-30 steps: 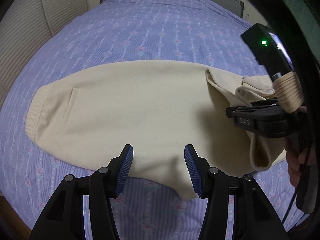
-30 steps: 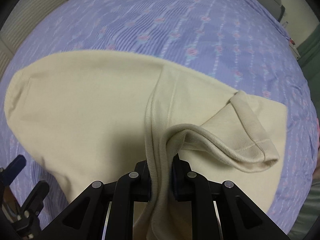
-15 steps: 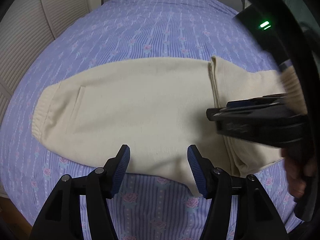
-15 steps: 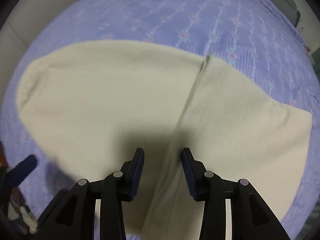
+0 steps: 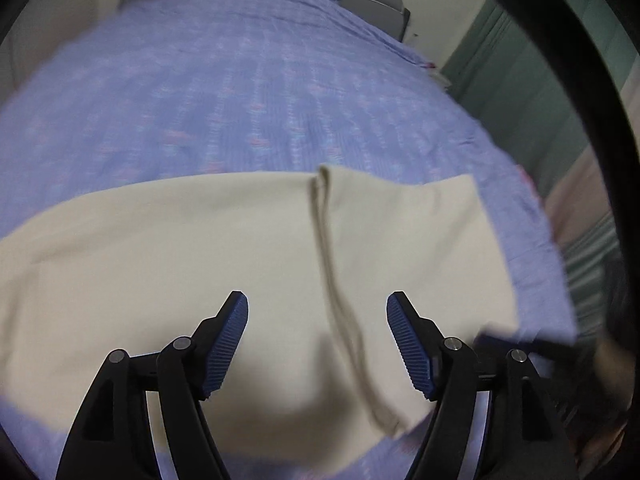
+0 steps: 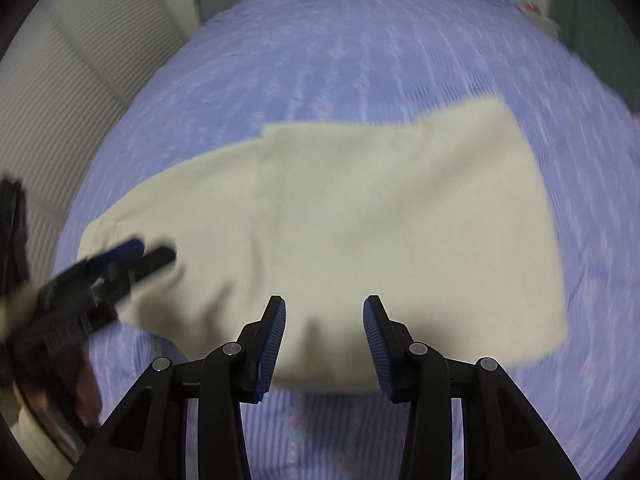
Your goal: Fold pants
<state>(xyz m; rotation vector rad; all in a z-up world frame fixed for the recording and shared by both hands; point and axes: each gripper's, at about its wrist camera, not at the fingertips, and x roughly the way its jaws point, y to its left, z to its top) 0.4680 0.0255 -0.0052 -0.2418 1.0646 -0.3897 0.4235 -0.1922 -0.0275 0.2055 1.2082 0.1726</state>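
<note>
Released pants (image 6: 360, 216) lie folded on bedspread (image 6: 360, 60) — nothing (visibly) obstructs.

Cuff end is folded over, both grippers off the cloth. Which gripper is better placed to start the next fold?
Probably left. The left gripper is open straddling the folded-over edge of the pants. The right gripper, also open, hangs over plain cloth at the near edge.

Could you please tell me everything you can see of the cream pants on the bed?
The pants are plain cream, soft knit-looking cloth, lying flat on the purple flowered bedspread. One end is folded back over the rest, and that layer's edge runs across the middle. Nothing grips them: the left gripper and right gripper both hover open above.
</note>
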